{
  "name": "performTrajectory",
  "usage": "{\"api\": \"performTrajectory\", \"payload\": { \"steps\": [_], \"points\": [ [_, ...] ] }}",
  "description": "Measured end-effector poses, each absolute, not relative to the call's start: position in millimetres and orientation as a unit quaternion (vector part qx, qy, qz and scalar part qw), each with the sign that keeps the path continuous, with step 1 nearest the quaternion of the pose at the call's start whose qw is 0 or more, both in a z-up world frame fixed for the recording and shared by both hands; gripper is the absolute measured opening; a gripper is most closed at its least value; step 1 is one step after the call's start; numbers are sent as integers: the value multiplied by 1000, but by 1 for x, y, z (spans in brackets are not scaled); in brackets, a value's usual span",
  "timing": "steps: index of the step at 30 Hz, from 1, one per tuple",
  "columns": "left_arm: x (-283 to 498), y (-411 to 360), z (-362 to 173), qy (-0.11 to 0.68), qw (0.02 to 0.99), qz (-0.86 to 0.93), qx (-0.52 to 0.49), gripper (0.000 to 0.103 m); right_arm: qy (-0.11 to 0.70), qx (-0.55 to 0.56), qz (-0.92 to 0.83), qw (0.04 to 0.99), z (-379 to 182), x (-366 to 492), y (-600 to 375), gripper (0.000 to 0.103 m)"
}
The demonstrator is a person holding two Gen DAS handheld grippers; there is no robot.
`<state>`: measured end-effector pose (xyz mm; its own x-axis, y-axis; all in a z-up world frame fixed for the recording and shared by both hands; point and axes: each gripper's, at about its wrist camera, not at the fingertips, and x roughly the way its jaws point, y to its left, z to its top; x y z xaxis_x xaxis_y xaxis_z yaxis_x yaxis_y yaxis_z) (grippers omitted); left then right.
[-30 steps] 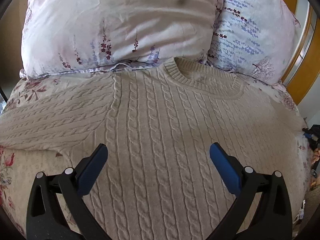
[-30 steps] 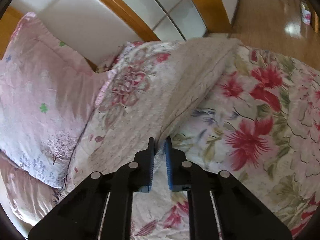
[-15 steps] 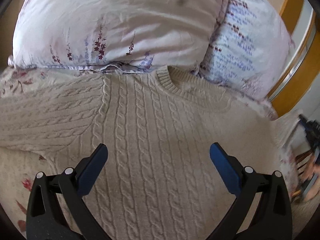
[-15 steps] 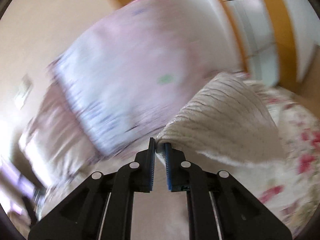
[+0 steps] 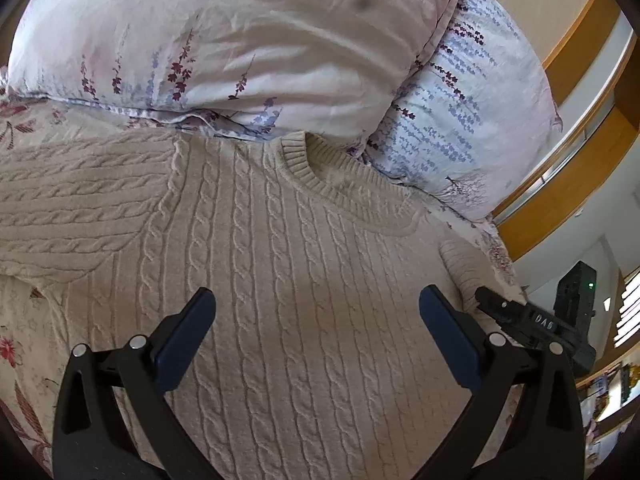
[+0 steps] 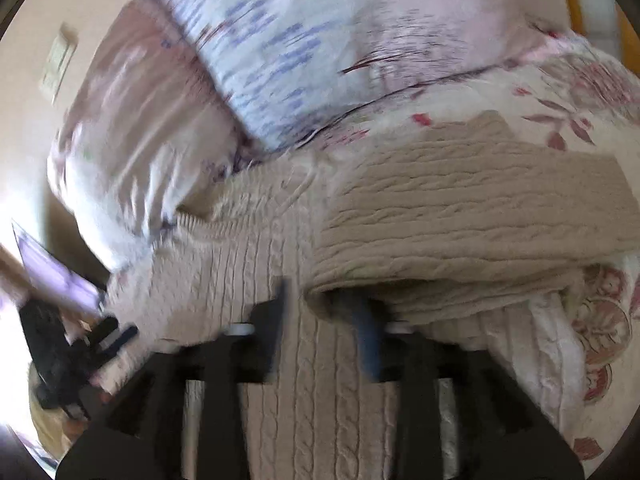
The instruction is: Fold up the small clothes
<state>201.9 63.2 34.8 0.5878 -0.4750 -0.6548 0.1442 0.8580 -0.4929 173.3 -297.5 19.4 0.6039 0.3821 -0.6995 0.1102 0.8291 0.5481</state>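
A cream cable-knit sweater [image 5: 280,280] is lying flat on a bed covered by a floral bedspread [image 6: 580,340], its ribbed neckline [image 5: 320,176] pointing at two flowered pillows [image 5: 240,40] ahead of the left claw [image 5: 316,328].

The left claw is hanging over the sweater's chest with its blue-padded fingers [image 5: 184,340] spread wide, released, and nothing is sitting between them but the knit below. One sleeve is stretching away to this claw's left, along the foot of the nearer pillow. To its right, the black tip of the right claw [image 5: 532,320] is showing at the sweater's edge, close to a turned-over piece of knit.

In the right wrist view the picture is smeared. The right claw [image 6: 324,320] is opening its jaws; the folded-over sleeve [image 6: 460,232] is lying across the sweater's body just ahead of and to the right of the fingers. Its rounded fold edge is sitting at the fingertips, and the pads seem to be clear of it, though the blur makes this hard to judge. Beyond the sleeve the bedspread and the pillows are filling the upper part of the view. Far to this claw's left, the left claw is appearing as a dark shape at the sweater's other side.
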Motion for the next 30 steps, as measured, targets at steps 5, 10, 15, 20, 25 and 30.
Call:
{"api": "performTrajectory", "payload": {
  "steps": [5, 10, 15, 20, 25, 30],
  "points": [
    [204, 64, 30, 426, 859, -184, -216, 101, 429, 371, 28, 823, 11, 173, -340, 50],
    [202, 71, 29, 429, 856, -183, -224, 99, 404, 399, -59, 821, 15, 170, -376, 45],
    [202, 82, 29, 426, 855, -178, -238, 95, 380, 322, -134, 857, 40, 180, -374, 15],
    [202, 97, 27, 421, 843, -180, -281, 89, 321, 200, -38, 925, 97, 190, -294, 12],
    [204, 106, 20, 423, 823, -184, -331, 89, 407, 93, 211, 884, 89, 202, -159, 51],
    [205, 103, 15, 435, 814, -186, -337, 89, 440, 85, 230, 864, 62, 189, -145, 55]
  ]
}}
